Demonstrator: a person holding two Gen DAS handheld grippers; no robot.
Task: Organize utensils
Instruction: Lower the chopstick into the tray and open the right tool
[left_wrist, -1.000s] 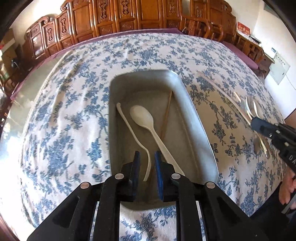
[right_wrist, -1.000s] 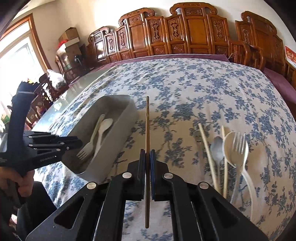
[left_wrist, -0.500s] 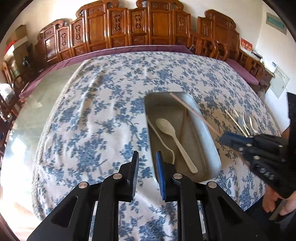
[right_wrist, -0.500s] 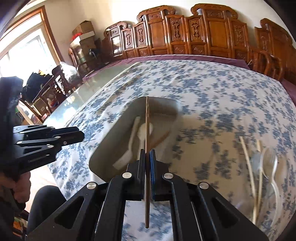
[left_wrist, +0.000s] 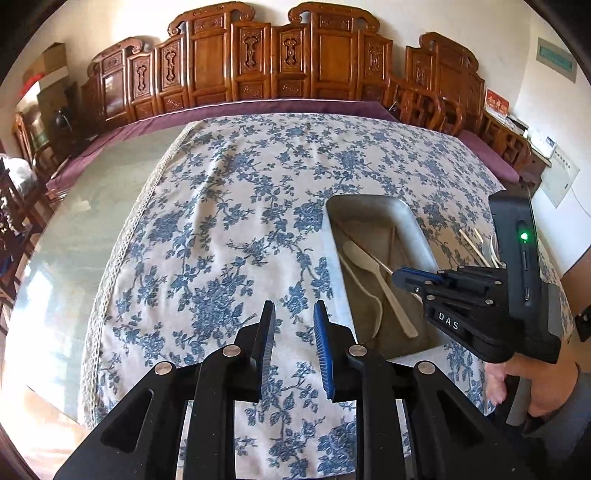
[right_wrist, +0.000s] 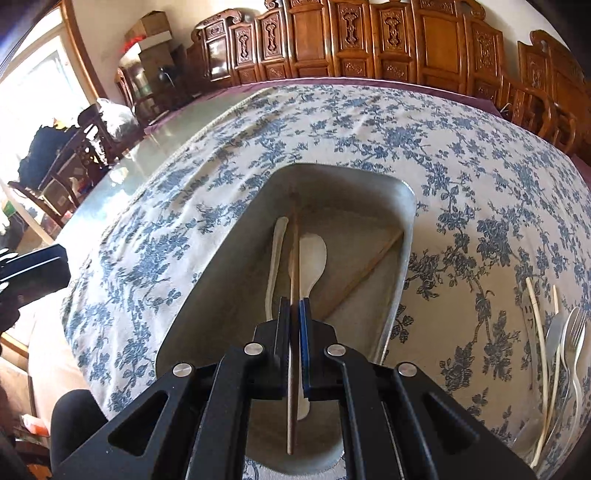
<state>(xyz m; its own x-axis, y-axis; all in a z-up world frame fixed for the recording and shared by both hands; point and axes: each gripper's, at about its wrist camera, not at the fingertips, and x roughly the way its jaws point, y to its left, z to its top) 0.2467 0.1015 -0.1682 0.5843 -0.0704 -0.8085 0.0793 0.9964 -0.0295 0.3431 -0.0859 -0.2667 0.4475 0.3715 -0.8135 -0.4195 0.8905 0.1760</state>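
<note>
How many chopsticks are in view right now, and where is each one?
4. One brown chopstick is clamped in the right tongs over the tray. One brown one lies inside the tray. Two pale ones lie on the cloth among the cutlery, where more may be hidden.

The left gripper (left_wrist: 293, 332) hangs over the blue-flowered tablecloth (left_wrist: 229, 229), jaws slightly apart with nothing between them. To its right a grey metal tray (left_wrist: 413, 221) lies on the cloth toward the table's right edge, holding a pale spoon (left_wrist: 373, 273), a thin curved pale utensil (left_wrist: 360, 284) beside it and a chopstick (left_wrist: 392, 240). The right gripper (left_wrist: 402, 277), held in a hand (left_wrist: 517, 384), reaches over the tray's near right part. More utensils (left_wrist: 480, 245) lie beyond the tray's right side. Carved wooden chairs (left_wrist: 280, 55) line the table's far edge.
</note>
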